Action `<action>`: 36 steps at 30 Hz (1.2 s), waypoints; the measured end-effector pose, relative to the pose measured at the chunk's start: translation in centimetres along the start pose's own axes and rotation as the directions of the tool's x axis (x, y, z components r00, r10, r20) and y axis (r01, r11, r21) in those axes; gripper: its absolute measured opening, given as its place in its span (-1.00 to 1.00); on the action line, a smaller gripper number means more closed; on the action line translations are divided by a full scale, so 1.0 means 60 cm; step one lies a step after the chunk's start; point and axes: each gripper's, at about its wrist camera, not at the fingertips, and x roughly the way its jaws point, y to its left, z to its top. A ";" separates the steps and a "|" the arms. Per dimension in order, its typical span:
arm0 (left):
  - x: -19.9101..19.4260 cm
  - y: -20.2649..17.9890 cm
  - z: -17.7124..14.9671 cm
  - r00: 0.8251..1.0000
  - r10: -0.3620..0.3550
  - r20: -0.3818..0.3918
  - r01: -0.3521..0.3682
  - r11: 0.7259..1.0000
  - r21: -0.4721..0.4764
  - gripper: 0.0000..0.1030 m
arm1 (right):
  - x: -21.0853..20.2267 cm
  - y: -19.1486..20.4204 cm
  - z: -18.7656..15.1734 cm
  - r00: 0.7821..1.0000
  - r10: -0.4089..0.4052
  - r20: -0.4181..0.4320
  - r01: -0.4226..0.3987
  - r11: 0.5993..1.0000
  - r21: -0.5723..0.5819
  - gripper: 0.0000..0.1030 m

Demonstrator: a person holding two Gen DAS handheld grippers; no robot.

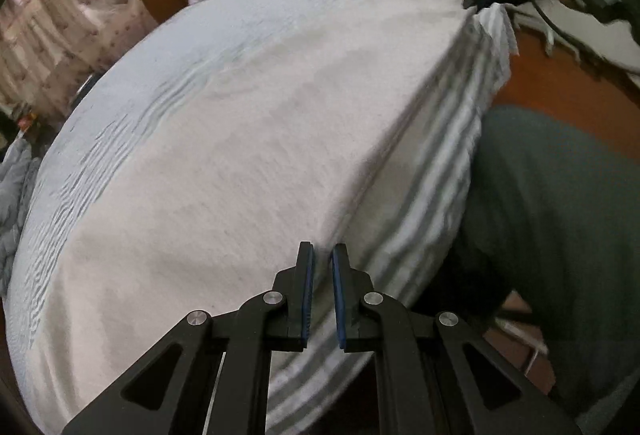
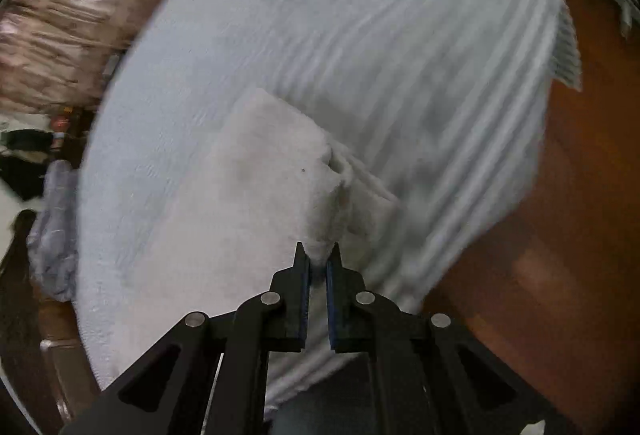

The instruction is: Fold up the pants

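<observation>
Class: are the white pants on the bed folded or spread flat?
Folded: the white pants show stacked layered edges, one corner pinched in the right gripper.

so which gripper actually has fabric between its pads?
The right gripper: a bunched corner of the white pants is pinched between its blue pads. The left gripper is also shut, but its pads show nothing between them.

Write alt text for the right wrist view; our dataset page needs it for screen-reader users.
The right claw is shut on a bunched edge of the white pants, which lie on a bed with a pale striped sheet. Brown wooden floor shows past the bed's edge; the picture is motion-blurred.
</observation>
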 end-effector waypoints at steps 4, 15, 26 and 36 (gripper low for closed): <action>0.018 -0.007 -0.021 0.998 -0.008 -0.061 0.008 1.000 0.000 -0.91 | 0.035 -0.009 0.000 1.000 0.023 -0.018 -0.023 1.000 -0.012 -0.79; -0.037 0.076 0.039 0.981 -0.196 0.015 0.190 0.927 -0.322 -0.81 | -0.051 -0.045 0.036 0.992 0.120 0.027 -0.115 0.984 -0.137 -0.29; 0.030 0.131 0.076 0.983 -0.181 -0.009 0.138 0.780 -0.610 -0.63 | 0.075 -0.001 0.171 0.912 0.284 -0.295 -0.377 0.865 -0.332 -0.16; 0.086 0.106 0.112 0.988 -0.102 -0.118 0.017 0.821 -0.570 -0.63 | 0.146 -0.040 0.170 0.757 0.425 -0.496 -0.617 0.714 -0.332 -0.15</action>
